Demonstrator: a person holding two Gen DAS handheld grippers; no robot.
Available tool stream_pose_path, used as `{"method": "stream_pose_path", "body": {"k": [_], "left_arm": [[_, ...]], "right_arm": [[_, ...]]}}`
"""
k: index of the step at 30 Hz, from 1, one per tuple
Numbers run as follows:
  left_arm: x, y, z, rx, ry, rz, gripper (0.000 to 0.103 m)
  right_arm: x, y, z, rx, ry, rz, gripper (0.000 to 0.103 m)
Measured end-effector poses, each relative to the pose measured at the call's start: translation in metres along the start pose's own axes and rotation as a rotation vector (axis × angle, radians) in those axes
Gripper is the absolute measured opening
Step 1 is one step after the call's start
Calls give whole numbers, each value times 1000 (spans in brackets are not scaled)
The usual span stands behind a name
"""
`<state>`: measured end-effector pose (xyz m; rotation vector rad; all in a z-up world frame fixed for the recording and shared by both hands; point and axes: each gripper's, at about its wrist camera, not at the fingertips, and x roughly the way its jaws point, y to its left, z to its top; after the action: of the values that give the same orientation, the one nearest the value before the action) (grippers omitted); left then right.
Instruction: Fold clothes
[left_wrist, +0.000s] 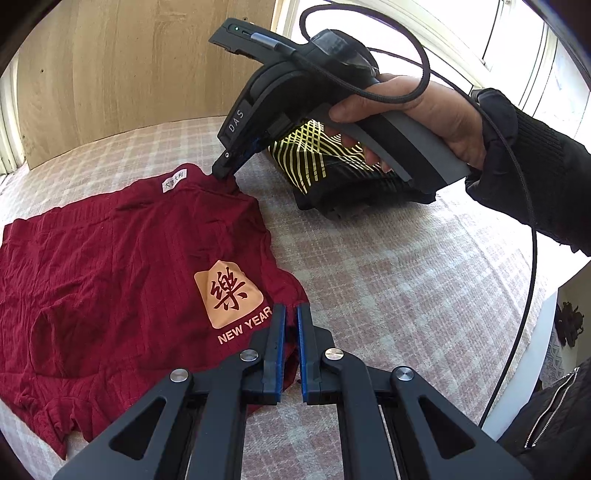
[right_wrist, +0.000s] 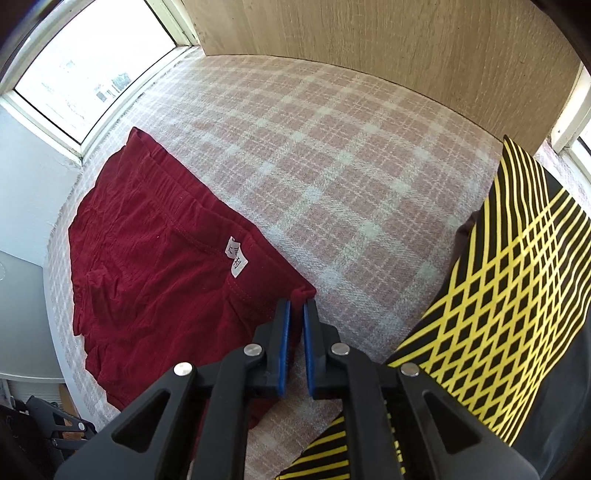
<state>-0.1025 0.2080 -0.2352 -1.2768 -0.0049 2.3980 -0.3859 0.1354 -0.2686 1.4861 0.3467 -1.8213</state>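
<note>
**Two corners pinched, ready for the first fold**

Nearest in the left wrist view, the left gripper (left_wrist: 291, 314) has its blue-padded fingers nearly closed, a narrow gap between them, with the near right leg corner of the red shorts (left_wrist: 129, 258) running between the pads; it appears to have hold of that hem. The shorts lie spread flat on the checked blanket (left_wrist: 388, 280), printed side up, the "NEW YEAR" patch (left_wrist: 231, 295) just left of the fingertips.

Farther off, the right gripper (left_wrist: 224, 170) presses on the far right waistband corner, near the white label (left_wrist: 174, 180). From its own camera the fingers stand almost together at that corner (right_wrist: 296, 308), seemingly pinching cloth, though the contact is partly hidden.

Beyond, a black garment with yellow lines (left_wrist: 332, 166) sits folded to the right, apart from the shorts.

To do this well, I judge both corners should lift together, level, and travel left so the right edge lands on the left edge, keeping the cloth taut to avoid wrinkles.
</note>
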Motion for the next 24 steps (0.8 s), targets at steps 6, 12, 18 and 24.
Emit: {"method": "stream_pose_path", "body": {"k": [6, 12, 18, 24], "left_arm": [[-14, 9, 4, -38, -46, -12, 6], [-58, 38, 10, -112, -130, -26, 6], [-105, 88, 8, -183, -204, -32, 6], [-133, 158, -13, -222, -226, -4, 6]], "right_arm": [[-53, -32, -15, 70, -72, 47, 7], [-103, -44, -15, 221, -175, 210, 7], [-122, -22, 6, 312, -248, 350, 7], [-107, 34, 44, 317, -275, 342, 7]]}}
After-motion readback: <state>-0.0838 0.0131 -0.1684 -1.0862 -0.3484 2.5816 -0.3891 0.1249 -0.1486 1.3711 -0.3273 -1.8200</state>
